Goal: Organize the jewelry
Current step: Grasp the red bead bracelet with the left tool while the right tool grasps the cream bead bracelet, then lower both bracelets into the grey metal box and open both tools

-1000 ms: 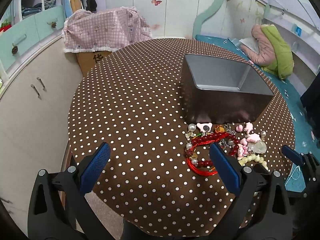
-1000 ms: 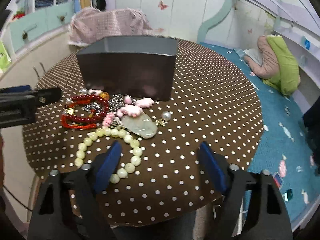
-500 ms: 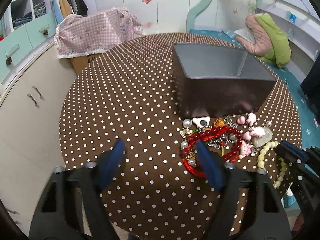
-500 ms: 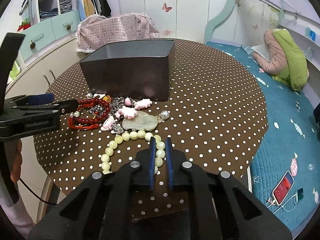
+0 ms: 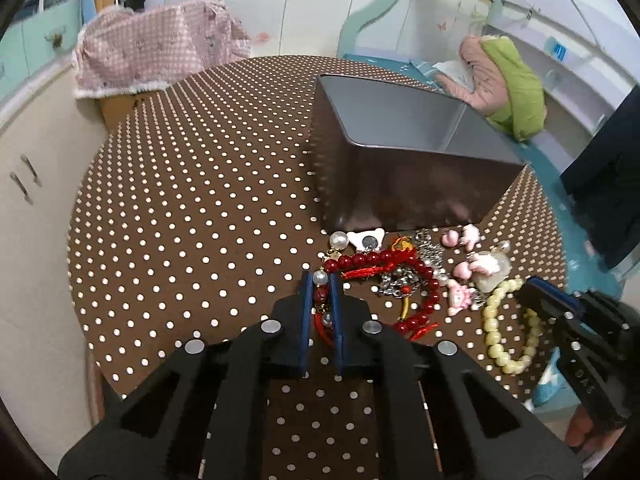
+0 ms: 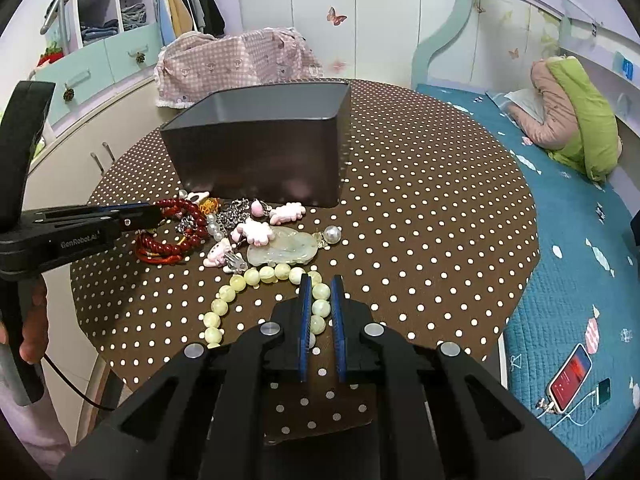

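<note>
A pile of jewelry lies on the brown polka-dot table [image 5: 192,208] in front of a grey metal box [image 5: 400,168]. My left gripper [image 5: 321,280] is shut on the red bead bracelet [image 5: 384,258] at its left end, with a pearl between the fingertips. My right gripper [image 6: 320,284] is shut on the pale green bead bracelet [image 6: 248,280]. The red bracelet [image 6: 188,216], the box [image 6: 264,156] and the left gripper [image 6: 154,212] also show in the right wrist view. Pink charms [image 6: 256,232] and a jade pendant [image 6: 288,246] lie between the two bracelets.
The table [image 6: 420,200] is round; its near edge lies just under both grippers. A pink checked cover [image 5: 160,52] stands behind the table. A bed with a green and pink bundle [image 6: 572,116] is on the right. A phone [image 6: 570,376] lies on the bed.
Both grippers have closed from wide open: the left onto the red bracelet, the right onto the green bead bracelet. The left gripper moved forward to the pile.
</note>
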Available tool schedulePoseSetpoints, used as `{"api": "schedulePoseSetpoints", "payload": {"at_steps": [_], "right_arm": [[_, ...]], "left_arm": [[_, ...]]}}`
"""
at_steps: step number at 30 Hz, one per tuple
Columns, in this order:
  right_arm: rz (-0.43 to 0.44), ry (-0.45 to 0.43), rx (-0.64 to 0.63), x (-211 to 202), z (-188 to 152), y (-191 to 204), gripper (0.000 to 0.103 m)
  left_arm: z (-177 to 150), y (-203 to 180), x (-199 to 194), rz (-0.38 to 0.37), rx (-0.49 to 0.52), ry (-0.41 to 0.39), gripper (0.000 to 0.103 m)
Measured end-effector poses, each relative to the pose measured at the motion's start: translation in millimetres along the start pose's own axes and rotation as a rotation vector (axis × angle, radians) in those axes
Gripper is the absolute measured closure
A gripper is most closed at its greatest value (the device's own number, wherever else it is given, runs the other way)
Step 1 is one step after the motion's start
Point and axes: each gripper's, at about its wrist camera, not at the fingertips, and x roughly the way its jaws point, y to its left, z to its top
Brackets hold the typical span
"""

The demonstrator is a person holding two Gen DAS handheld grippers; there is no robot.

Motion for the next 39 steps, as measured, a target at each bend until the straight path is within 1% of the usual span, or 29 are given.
{"api": "schedulePoseSetpoints", "payload": {"at_steps": [2,5,9,14,19,21,25,30,33,36,39], "right_arm": [[0.007,-0.008,0.003,-2,1,-2,0.094],[0.013,-0.017,0.005,-5,3,0,0.094],[0.024,-0.040,0.002,-12,6,-1,0.095],[0.023,-0.086,-0.010,-24,19,3,0.095],[0.033,-0.132,-0.043,-33,35,7,0.095],[0.023,-0.142,-0.061,-33,41,9,0.095],[0.017,-0.176,-0.080,-38,55,11,0.095],[0.010,-0.238,-0.127,-48,80,15,0.095],[0.001,-0.260,-0.140,-46,93,15,0.095],[0.009,-0.252,-0.142,-36,103,14,0.095],[0.011,-0.219,-0.130,-19,109,10,0.094]], "left_arm": [[3,6,-3,-0.037,-0.016,-0.005,0.094],[6,11,-8,-0.063,-0.032,-0.013,0.094],[9,14,-19,-0.093,-0.042,-0.028,0.094],[19,16,-33,-0.119,-0.052,-0.053,0.094],[28,7,-52,-0.148,-0.030,-0.099,0.094],[35,2,-59,-0.165,-0.017,-0.117,0.094],[45,-5,-72,-0.162,0.002,-0.153,0.094],[65,-16,-89,-0.164,0.028,-0.204,0.094],[80,-24,-96,-0.165,0.047,-0.242,0.094],[96,-32,-94,-0.149,0.060,-0.256,0.094],[107,-37,-80,-0.147,0.064,-0.234,0.094]]}}
